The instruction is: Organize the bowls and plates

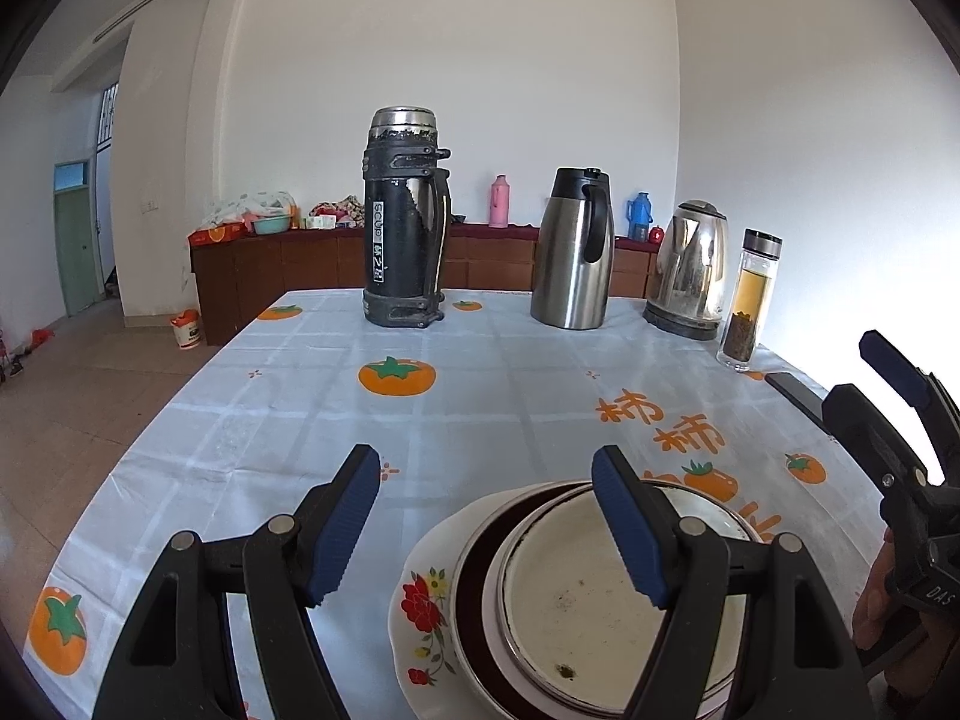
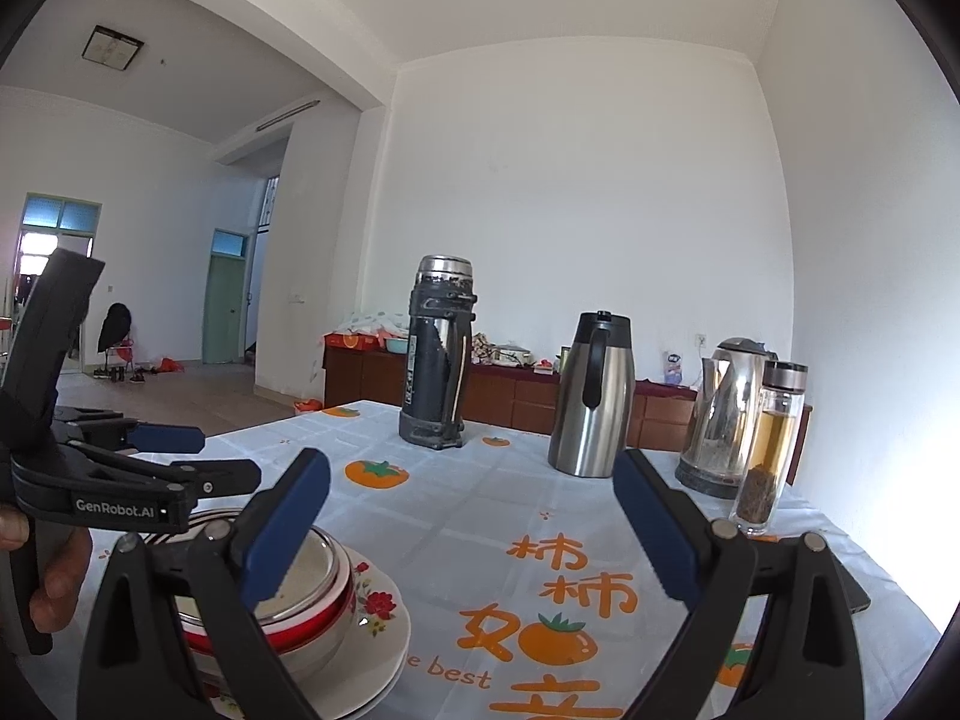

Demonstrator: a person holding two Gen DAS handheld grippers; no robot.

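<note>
Table (image 1: 288, 420) under a pale cloth with orange persimmon prints.

Stack of dishes near the table's front edge: flowered plate (image 1: 420, 606) at the bottom, red-banded bowl (image 2: 327, 612) on it, white bowl (image 1: 576, 594) with a metal rim nested on top. A few dark specks inside the white bowl. In the right wrist view, more plates show under the flowered one; count unclear.

Left gripper (image 1: 486, 531): jaws wide apart, nothing between the pads. It hangs above the stack, tilted down. Its right finger (image 1: 624, 534) overlaps the white bowl in the picture; I cannot tell whether it touches. Its left finger is over bare cloth, left of the stack. A hand shows at the handle in the right wrist view, left of the stack.

Right gripper (image 2: 474, 531): jaws wide apart, holding nothing. It sits to the right of the stack and points level across the table. Its left finger (image 2: 288, 531) overlaps the bowls in the picture; contact not clear.

Beyond the stack, along the far edge of the table, left to right: black flask (image 1: 405, 222), steel jug (image 1: 573, 252), kettle (image 1: 690, 270), glass tea bottle (image 1: 750, 300). All upright, well apart from the stack.

A dark flat object (image 1: 798, 396) lies right of the stack, by the table's right edge; what it is I cannot tell.
</note>
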